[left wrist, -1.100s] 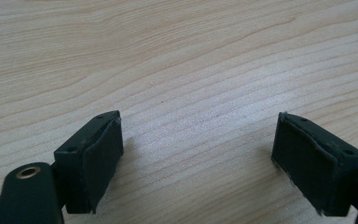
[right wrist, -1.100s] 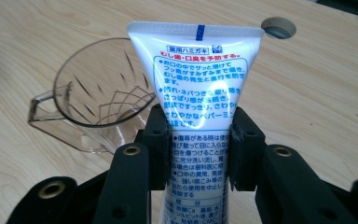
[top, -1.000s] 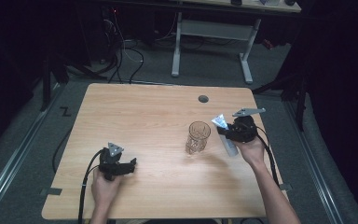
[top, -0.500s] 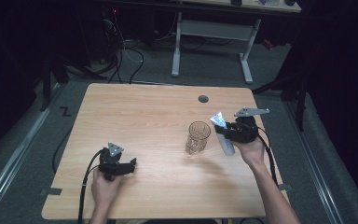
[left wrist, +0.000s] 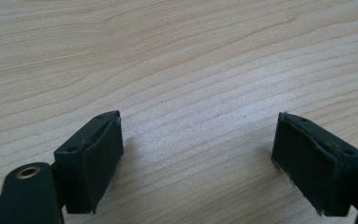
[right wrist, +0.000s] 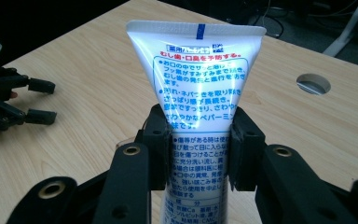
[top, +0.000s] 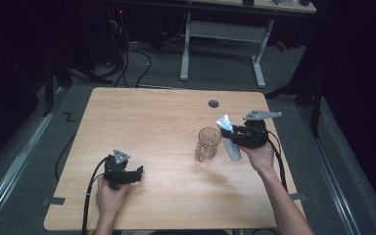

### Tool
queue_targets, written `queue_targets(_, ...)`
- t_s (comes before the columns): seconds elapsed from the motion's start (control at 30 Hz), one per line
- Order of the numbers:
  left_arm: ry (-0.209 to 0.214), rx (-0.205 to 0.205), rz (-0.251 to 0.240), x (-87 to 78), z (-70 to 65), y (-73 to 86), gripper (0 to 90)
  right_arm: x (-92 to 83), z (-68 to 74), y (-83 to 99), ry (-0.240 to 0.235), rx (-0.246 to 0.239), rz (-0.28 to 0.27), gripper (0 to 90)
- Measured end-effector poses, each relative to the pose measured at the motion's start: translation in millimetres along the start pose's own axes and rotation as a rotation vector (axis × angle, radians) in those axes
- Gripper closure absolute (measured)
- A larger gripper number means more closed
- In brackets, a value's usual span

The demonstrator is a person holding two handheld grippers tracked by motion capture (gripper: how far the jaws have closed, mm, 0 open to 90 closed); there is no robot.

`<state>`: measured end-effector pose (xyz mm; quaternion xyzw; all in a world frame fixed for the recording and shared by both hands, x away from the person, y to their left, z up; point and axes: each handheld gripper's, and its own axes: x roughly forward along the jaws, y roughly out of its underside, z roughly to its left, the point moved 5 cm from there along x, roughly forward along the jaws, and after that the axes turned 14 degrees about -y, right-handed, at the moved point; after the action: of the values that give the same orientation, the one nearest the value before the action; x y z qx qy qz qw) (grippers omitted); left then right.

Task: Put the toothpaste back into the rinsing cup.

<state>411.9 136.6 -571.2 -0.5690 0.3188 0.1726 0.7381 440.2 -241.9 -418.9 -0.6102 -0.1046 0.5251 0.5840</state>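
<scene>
My right gripper is shut on a white toothpaste tube with blue and red print, held above the table just right of a clear patterned glass. In the right gripper view the pads squeeze the tube at its middle, its flat crimped end pointing up and away from the right gripper. My left gripper rests open on the table near the front left. In its own view the left gripper has only bare wood between its pads.
The wooden table has a round cable hole at the back right. A desk frame and cables lie on the dark floor beyond. The left gripper appears far off in the right gripper view.
My right gripper has risen a little with the tube and drifted slightly toward the glass. The left gripper has stayed put.
</scene>
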Motion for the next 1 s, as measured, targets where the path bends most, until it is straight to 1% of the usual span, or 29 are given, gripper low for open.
queue_targets(0.1,0.000,0.000,0.000,0.0,0.0,0.0,16.2,-1.1,2.8,-5.2,-0.010,-0.003,-0.011,65.9)
queue_targets(0.27,0.000,0.000,0.000,0.0,0.0,0.0,16.2,-0.8,5.1,-9.7,-0.012,-0.012,-0.022,66.0)
queue_targets(0.33,0.000,0.000,0.000,0.0,0.0,0.0,16.2,-0.6,5.5,-10.4,-0.013,-0.012,-0.021,65.9)
queue_targets(0.47,0.000,0.000,0.000,0.0,0.0,0.0,16.2,0.4,7.9,-15.6,-0.013,-0.028,-0.022,66.0)
queue_targets(0.77,0.000,0.000,0.000,0.0,0.0,0.0,16.2,4.5,10.4,-24.1,-0.026,-0.034,-0.035,66.1)
queue_targets(1.0,0.000,0.000,0.000,0.0,0.0,0.0,16.2,9.5,10.8,-27.6,-0.040,-0.032,-0.030,66.1)
